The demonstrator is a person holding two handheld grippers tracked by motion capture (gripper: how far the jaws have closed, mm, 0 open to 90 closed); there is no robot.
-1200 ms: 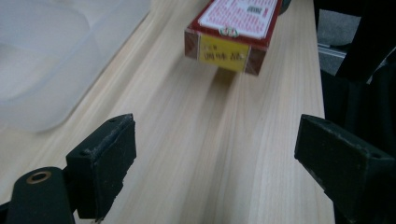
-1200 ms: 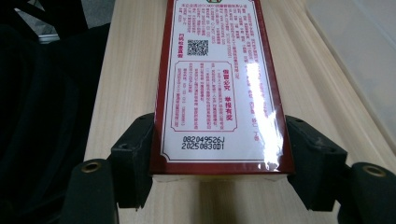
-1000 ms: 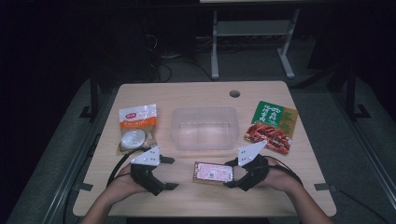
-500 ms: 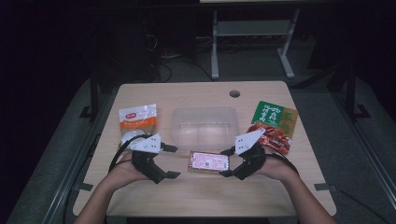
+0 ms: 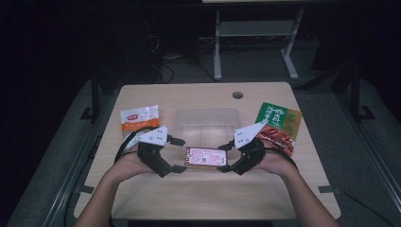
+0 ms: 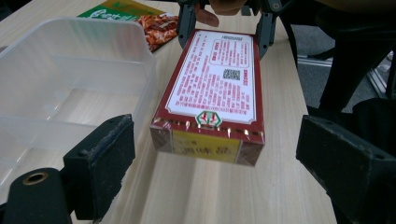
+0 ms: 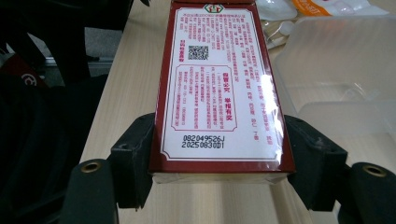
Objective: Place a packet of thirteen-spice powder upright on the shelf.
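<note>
box [image 5: 205, 156] hangs above the table [image 5: 208, 198], clamped in the right claw [image 5: 226, 157]; left claw [image 5: 180, 153] is spread wide at its other end, not touching. lifting is done, placing into the bin [image 5: 206, 124] remains

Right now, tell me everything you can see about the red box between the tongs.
The red box is a flat, glossy, film-wrapped carton, its white label carrying red print, a QR code and a date stamp. It lies level above the table, just in front of the clear plastic container. The right tongs clamp one end; the left tongs stand open, not touching.
</note>
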